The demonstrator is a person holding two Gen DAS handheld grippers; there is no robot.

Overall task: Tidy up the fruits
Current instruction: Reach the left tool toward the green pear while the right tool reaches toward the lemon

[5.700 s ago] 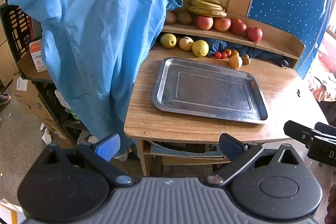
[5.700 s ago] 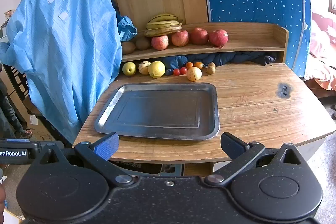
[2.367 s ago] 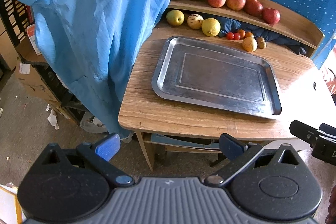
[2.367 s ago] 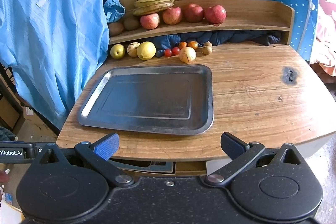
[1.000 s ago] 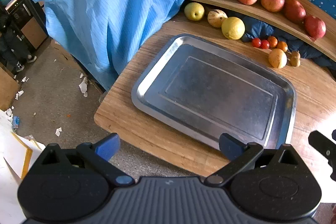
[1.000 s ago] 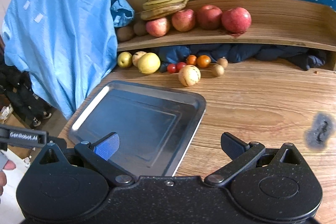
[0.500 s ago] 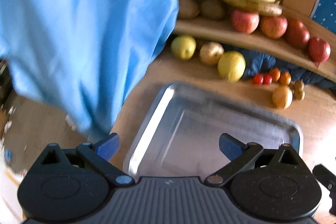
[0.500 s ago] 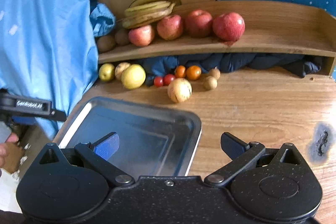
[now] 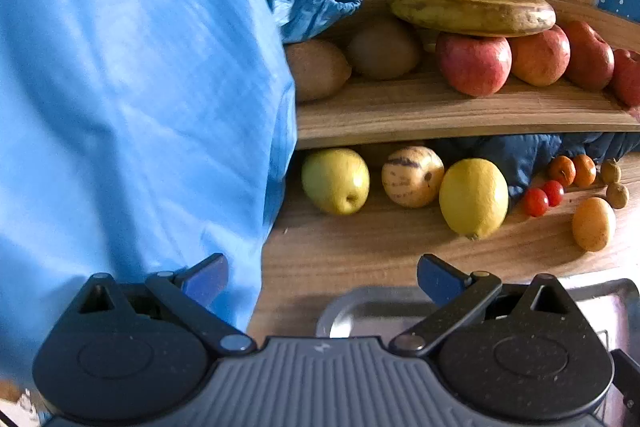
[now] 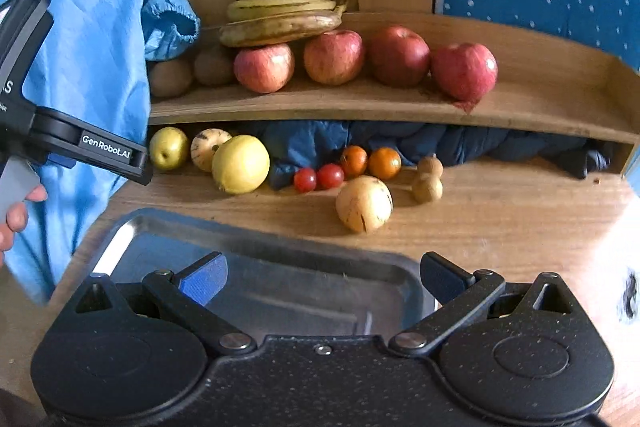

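Both grippers, left gripper (image 9: 320, 273) and right gripper (image 10: 322, 275), are held wide apart and empty above the metal tray (image 10: 280, 259).
Fruit is lined along the table's back edge: lemon (image 9: 473, 198), green pear (image 9: 336, 180); bananas (image 10: 282, 13) and apples (image 10: 334, 57) are kept on the shelf (image 10: 360, 105).

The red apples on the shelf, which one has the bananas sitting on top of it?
The leftmost apple, beside the brown kiwis. The bananas rest right on it; the other three apples stand uncovered further right.
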